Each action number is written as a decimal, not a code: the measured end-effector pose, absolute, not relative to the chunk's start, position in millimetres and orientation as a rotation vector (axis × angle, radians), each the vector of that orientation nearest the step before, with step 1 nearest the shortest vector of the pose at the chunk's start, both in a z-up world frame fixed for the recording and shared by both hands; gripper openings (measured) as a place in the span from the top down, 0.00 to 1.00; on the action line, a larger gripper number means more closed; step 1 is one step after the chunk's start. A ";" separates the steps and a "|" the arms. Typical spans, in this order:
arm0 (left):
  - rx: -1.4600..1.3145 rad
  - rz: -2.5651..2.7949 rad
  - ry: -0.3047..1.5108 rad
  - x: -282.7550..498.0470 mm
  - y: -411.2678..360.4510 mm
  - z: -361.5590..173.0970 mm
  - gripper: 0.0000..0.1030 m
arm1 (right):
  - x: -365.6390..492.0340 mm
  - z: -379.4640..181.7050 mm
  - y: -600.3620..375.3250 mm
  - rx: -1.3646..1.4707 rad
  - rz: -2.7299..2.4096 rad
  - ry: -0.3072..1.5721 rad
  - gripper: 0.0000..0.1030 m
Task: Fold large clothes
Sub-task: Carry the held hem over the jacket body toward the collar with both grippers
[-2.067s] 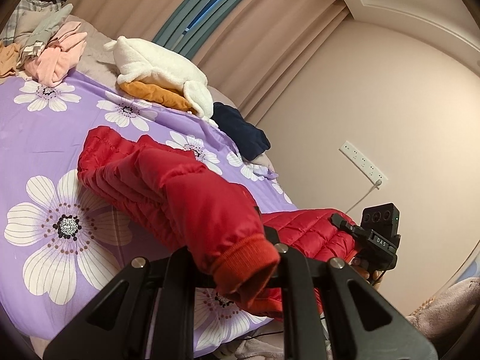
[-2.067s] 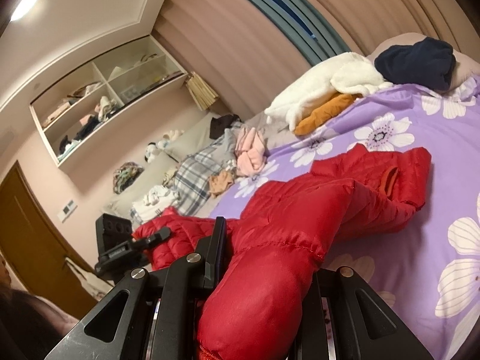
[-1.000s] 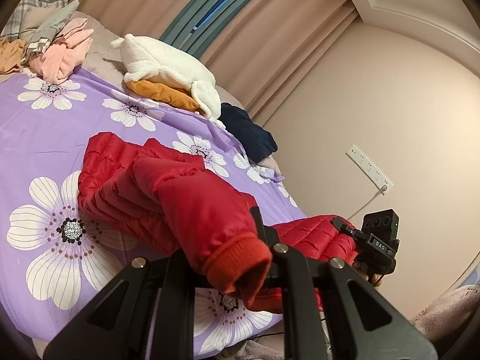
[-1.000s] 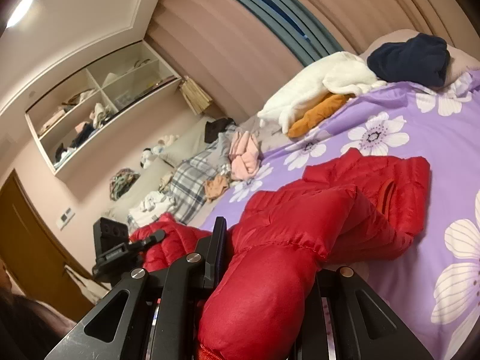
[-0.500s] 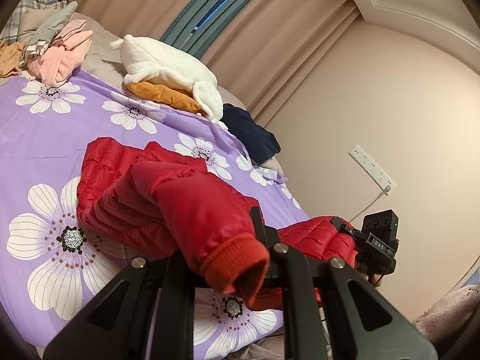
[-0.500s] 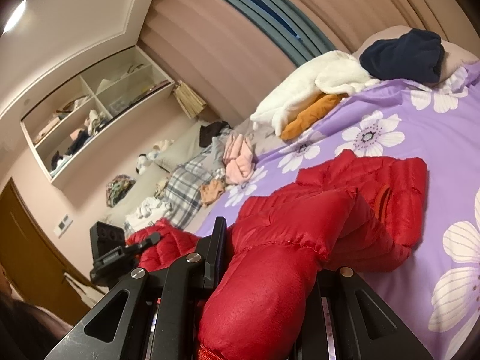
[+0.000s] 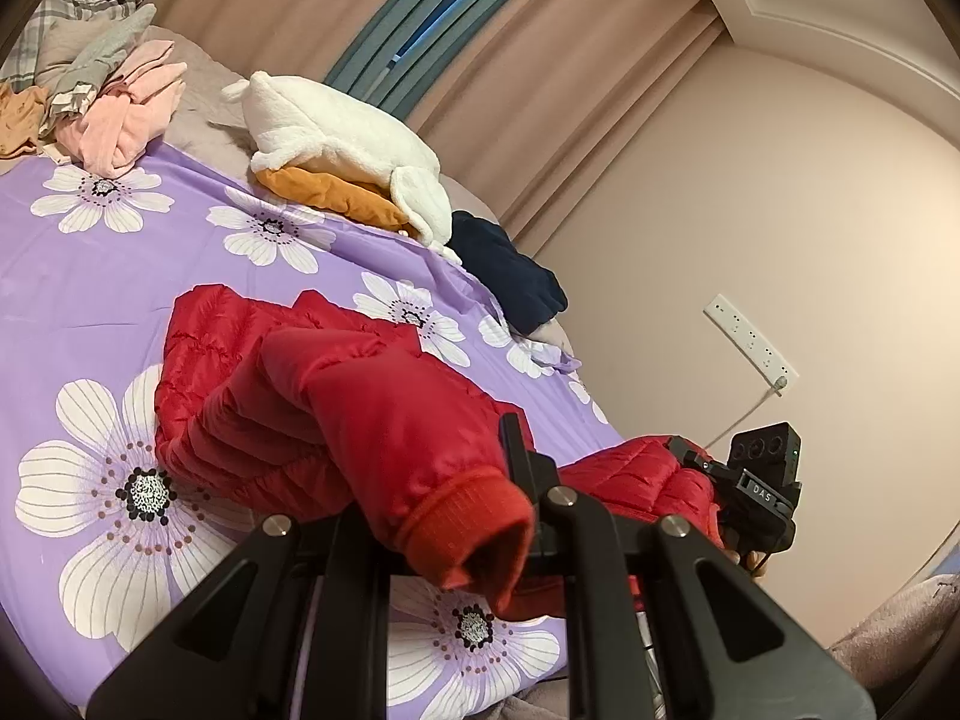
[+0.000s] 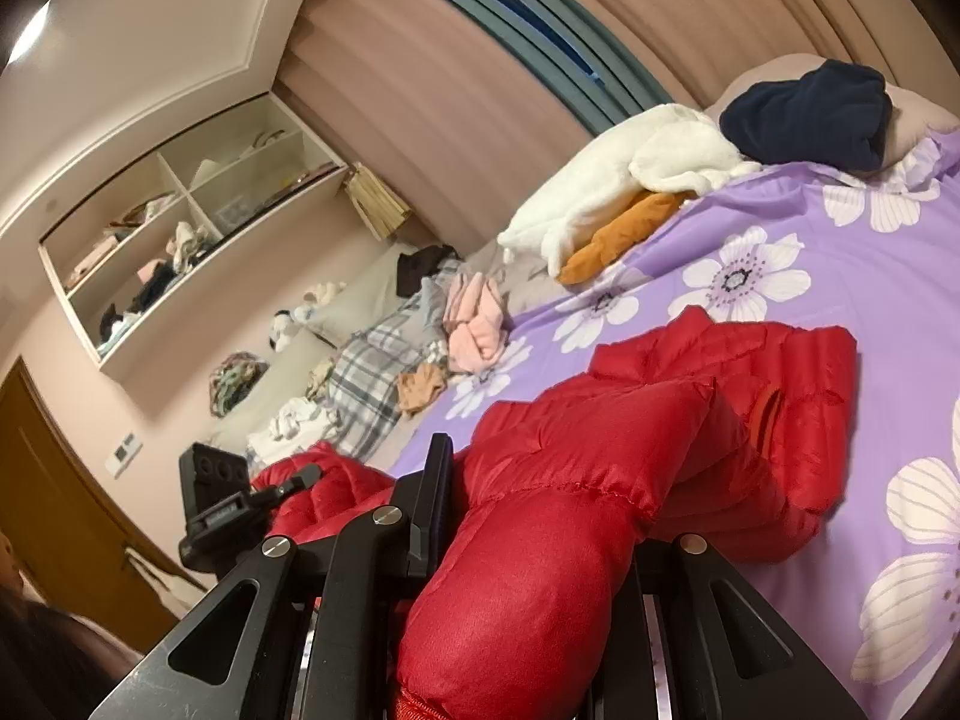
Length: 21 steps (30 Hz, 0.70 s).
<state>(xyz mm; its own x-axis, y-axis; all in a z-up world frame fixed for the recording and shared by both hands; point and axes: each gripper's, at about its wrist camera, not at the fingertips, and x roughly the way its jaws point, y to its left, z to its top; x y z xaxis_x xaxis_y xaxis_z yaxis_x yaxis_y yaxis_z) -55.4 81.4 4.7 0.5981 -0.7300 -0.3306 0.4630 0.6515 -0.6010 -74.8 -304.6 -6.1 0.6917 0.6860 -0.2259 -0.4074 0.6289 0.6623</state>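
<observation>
While both tools (image 7: 474, 516) (image 8: 534, 540) pinch red jacket (image 7: 270, 396) sleeves, only right view shows shelves (image 8: 180, 228), seemingly cluttered.

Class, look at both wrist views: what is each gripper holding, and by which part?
Both hold the red jacket by its sleeves. The left gripper is shut on a sleeve near its ribbed cuff; the right gripper is shut on the other sleeve's end.

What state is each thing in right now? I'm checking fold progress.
red puffer jacket: partly folded, both sleeves lifted.
left gripper: shut on a sleeve cuff.
right gripper: shut on the other sleeve.
white fleece: folded, atop an orange garment.
</observation>
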 end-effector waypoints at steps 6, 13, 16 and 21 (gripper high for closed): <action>-0.495 -0.715 0.603 -43.3 80.9 5.4 0.86 | -65.2 -3.0 -306.2 0.621 0.637 0.499 0.77; -0.491 -0.710 0.602 -34.0 80.7 5.7 0.86 | -59.0 -1.3 -306.1 0.617 0.634 0.498 0.77; -0.491 -0.708 0.602 -34.0 81.4 5.1 0.86 | -57.0 -1.5 -306.0 0.614 0.632 0.499 0.77; -0.487 -0.703 0.603 -27.8 81.0 4.9 0.86 | -50.4 -0.8 -306.9 0.611 0.629 0.501 0.77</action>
